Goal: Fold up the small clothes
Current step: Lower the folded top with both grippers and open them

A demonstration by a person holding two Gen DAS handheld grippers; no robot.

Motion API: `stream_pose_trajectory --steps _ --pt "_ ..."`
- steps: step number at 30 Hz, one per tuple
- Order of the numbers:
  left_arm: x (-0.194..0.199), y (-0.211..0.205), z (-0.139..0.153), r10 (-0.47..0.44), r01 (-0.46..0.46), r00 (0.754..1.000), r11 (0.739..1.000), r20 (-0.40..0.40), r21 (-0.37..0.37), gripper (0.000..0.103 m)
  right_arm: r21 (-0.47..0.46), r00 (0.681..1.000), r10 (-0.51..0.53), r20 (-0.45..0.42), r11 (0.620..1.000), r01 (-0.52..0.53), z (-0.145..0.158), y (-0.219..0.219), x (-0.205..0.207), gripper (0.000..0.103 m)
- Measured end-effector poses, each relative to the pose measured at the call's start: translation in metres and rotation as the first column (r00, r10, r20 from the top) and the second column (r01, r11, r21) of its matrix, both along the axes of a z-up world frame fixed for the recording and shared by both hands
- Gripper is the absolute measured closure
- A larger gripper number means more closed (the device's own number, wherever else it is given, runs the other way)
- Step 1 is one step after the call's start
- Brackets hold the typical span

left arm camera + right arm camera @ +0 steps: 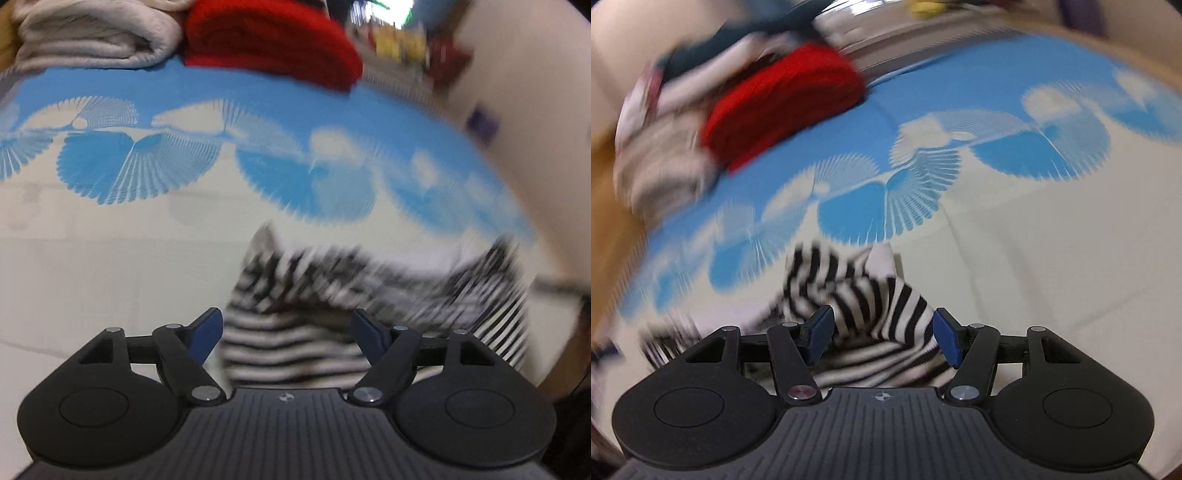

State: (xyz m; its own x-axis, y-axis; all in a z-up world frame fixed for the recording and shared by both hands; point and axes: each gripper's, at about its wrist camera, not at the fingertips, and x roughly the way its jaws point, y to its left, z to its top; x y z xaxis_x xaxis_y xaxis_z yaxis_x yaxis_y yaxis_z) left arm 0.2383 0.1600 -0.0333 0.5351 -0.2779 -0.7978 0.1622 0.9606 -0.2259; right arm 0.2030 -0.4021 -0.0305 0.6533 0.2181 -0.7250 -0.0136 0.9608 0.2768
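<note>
We're mid-fold on the striped garment (pixel 871 317): left gripper (pixel 288 332) and right gripper (pixel 882 336) fingers both wide, gripping nothing (regrasp an edge next)

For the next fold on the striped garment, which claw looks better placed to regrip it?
Probably the right claw: a raised ridge of the striped garment stands between its open pads, ready to pinch. The left claw is open too, over flatter cloth, and its view is blurred.
</note>
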Motion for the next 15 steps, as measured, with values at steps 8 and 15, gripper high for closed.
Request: stream_pose_trajectory --steps 8,15 --pt "0.026 -0.029 -0.026 -0.027 0.023 0.999 0.980 0.021 0.196 0.022 -0.324 0.979 0.203 0.024 0.928 -0.184 -0.020 0.061 0.029 0.042" --pt "0.057 -0.043 -0.028 -0.030 0.013 0.996 0.980 0.084 0.200 0.027 -0.418 0.953 0.294 0.071 0.876 -0.240 -0.031 0.085 0.058 0.047"
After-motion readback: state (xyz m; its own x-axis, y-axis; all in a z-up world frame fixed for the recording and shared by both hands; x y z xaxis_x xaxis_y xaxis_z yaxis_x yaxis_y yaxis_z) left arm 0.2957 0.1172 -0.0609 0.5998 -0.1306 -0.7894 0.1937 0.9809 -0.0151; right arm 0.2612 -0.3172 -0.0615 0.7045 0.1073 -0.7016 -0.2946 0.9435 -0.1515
